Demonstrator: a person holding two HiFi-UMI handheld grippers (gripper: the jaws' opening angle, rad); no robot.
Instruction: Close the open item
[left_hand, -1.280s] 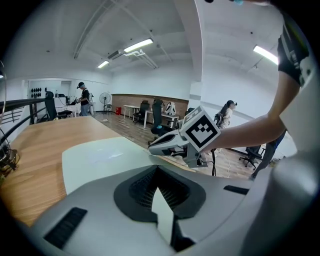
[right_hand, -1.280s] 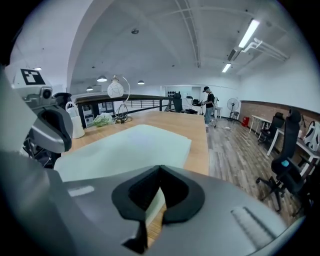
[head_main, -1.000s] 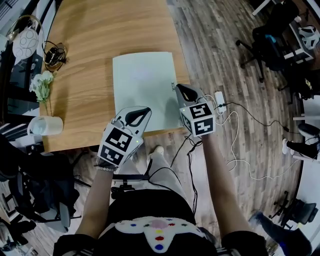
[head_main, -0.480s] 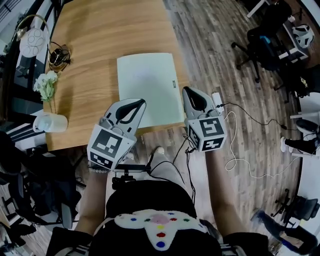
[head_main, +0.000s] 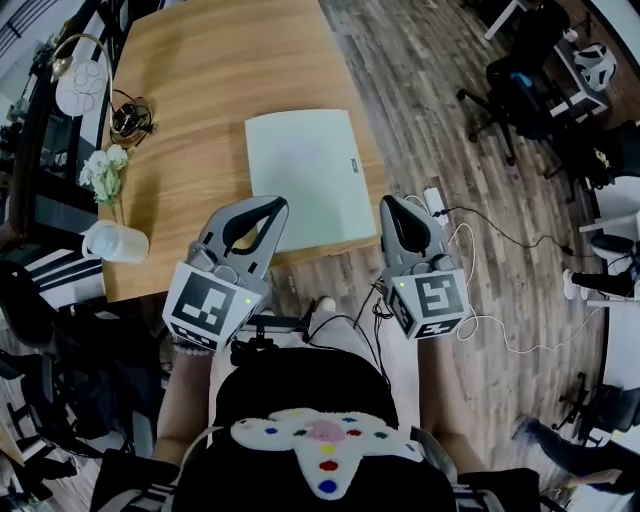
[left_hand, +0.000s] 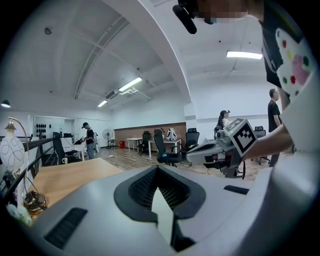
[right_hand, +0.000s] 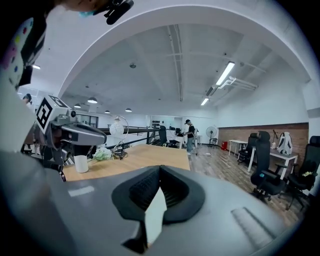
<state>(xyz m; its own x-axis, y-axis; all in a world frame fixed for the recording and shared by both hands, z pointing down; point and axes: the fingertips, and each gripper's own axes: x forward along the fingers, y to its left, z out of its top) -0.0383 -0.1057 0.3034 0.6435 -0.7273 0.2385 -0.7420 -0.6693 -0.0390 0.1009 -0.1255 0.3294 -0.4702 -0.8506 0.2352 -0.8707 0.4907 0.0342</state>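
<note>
A pale green laptop (head_main: 305, 175) lies shut and flat near the front edge of the wooden table (head_main: 200, 90). My left gripper (head_main: 268, 204) is shut and empty, its tips hovering at the laptop's front left corner. The right gripper (head_main: 392, 201) is also shut and empty, off the table's right front corner, over the floor. In the left gripper view the jaws (left_hand: 158, 168) meet with nothing between them, and the right gripper (left_hand: 220, 148) shows to the side. The right gripper view shows its closed jaws (right_hand: 160, 168) and the left gripper (right_hand: 70, 133); the laptop is hidden in both.
A white cup (head_main: 115, 242), a flower bunch (head_main: 105, 170), a round lamp (head_main: 80, 85) and coiled cables (head_main: 130, 118) stand along the table's left side. A power strip (head_main: 437, 203) with cords lies on the floor at right. Office chairs (head_main: 520, 80) stand farther right.
Both grippers have drawn back from the laptop toward the person's body, staying shut. The laptop has stayed shut and still on the table.
</note>
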